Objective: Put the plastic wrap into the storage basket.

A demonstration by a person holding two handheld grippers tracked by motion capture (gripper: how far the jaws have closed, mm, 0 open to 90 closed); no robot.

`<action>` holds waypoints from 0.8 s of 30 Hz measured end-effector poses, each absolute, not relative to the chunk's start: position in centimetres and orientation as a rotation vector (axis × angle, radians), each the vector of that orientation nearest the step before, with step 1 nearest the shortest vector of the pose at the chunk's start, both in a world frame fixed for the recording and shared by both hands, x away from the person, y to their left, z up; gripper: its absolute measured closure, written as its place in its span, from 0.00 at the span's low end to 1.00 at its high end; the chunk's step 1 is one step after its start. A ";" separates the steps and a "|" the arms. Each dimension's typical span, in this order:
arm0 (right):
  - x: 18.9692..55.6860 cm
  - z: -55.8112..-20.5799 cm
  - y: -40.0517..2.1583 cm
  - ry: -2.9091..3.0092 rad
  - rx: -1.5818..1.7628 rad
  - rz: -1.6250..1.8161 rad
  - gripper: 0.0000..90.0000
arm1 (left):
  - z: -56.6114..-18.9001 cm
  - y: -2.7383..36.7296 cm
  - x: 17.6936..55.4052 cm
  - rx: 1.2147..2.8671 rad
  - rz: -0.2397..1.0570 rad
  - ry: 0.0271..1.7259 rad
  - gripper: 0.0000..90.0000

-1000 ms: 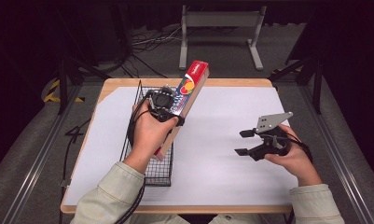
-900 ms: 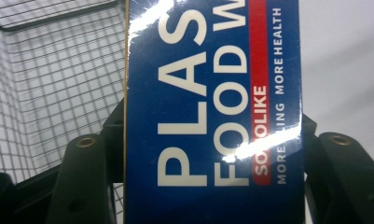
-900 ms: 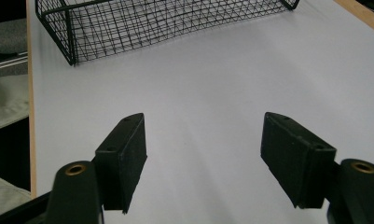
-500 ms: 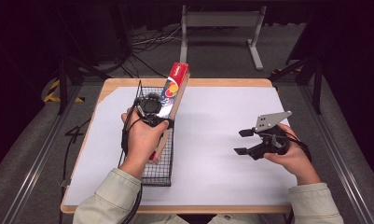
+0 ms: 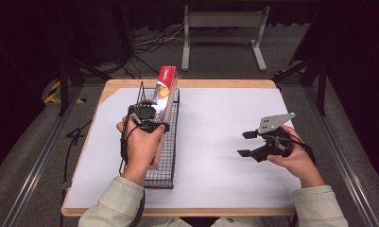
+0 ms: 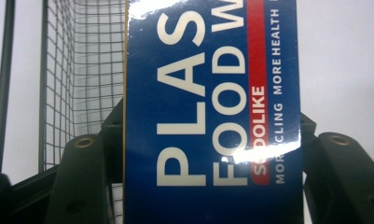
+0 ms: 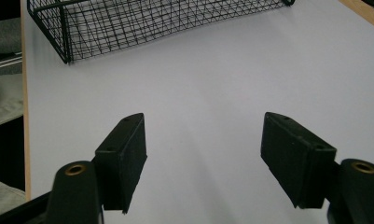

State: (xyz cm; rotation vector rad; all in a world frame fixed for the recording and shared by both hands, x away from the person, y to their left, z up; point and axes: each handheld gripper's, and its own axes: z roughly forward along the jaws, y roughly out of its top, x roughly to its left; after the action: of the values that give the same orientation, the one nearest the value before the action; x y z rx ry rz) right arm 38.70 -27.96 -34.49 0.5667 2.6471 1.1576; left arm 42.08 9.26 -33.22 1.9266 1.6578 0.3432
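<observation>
One long plastic-wrap box (image 5: 164,101), clamped in the left gripper (image 5: 147,116), lies tilted over one black wire basket (image 5: 170,142) on the white worktop (image 5: 215,137); the right gripper (image 5: 253,144) hovers well apart, jaws spread and empty.

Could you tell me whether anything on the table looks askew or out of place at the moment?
Only the long food wrap box: gripped by the left gripper, it lies slanted over the wire basket, its far end poking above the rim rather than lying flat inside. Nothing looks spilled or damaged.

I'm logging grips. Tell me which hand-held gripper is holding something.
The left hand-held gripper: it clamps the long plastic-wrap box over the wire basket. The right one is open above bare table.
</observation>
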 end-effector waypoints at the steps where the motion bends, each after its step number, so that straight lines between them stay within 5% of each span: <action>1: 38.7 -34.5 -28.0 2.649 0.568 1.156 0.35 | -33.3 9.2 42.1 1.927 0.341 1.664 0.44; 24: 38.8 -34.8 -27.8 2.656 0.569 1.138 0.35 | -35.0 8.7 42.3 1.932 0.315 1.760 0.44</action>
State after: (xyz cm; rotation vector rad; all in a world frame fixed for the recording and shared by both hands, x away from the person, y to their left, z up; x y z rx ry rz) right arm 38.80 -27.84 -34.84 0.5693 2.6563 1.1378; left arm 42.28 8.69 -35.03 1.9319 1.7599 0.3149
